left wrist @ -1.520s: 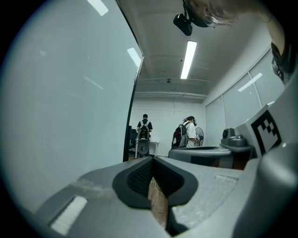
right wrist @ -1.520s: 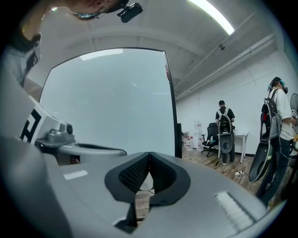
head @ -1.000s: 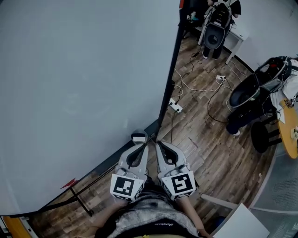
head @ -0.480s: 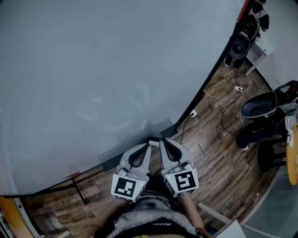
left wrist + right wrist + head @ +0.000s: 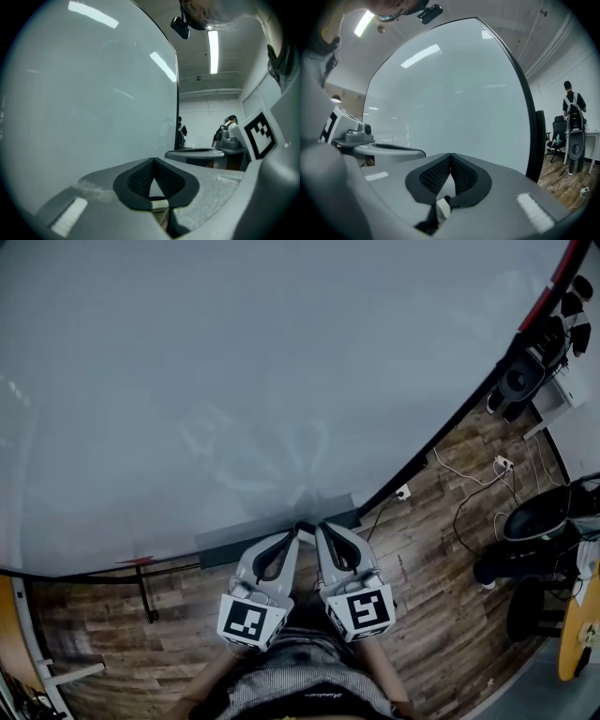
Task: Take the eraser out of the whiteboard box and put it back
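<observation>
Nothing's really started yet, as far as I can judge. The whiteboard (image 5: 234, 381) fills most of my head view, with a grey tray (image 5: 225, 545) along its bottom edge, which I take to be the box. I can't spot the eraser anywhere. My guess is it's in that tray, hidden behind my tools, so taking it out and putting it back are both left to do. Left gripper (image 5: 297, 533) and right gripper (image 5: 319, 528) sit side by side, pointing about level at the tray, fingers pressed together on nothing.
</observation>
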The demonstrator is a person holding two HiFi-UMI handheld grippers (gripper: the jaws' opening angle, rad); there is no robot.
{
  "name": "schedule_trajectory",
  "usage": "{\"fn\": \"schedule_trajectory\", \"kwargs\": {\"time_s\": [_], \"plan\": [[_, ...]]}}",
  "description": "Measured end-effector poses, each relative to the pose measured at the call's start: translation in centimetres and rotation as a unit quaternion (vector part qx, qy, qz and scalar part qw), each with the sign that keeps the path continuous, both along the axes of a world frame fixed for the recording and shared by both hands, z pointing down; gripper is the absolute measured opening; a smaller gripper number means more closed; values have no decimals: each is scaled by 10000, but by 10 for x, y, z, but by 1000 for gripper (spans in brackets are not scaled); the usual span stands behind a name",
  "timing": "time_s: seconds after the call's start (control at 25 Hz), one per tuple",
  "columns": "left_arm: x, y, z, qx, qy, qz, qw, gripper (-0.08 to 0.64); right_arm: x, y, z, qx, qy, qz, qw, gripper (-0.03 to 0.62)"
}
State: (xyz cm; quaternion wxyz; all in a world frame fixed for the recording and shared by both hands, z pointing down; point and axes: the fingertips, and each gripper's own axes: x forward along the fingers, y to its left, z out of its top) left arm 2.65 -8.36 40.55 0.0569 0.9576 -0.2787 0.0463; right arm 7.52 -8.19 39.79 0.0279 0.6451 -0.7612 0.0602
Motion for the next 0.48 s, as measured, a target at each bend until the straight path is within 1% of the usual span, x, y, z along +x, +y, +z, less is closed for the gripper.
{"fn": "schedule_trajectory", "kwargs": {"time_s": [0.12, 0.28, 0.48], "plan": [[1, -8, -8, 20, 60, -351, 9994, 0, 1, -12, -9, 94, 92, -408, 9991, 2], [-4, -23, -14, -45, 244, -717, 9971, 0, -2, -30, -12, 118, 91, -745, 9971, 2], [-16, -17, -16, 16, 167, -1120, 9936, 0, -12, -26, -14, 138, 41, -1099, 9938, 2]]}}
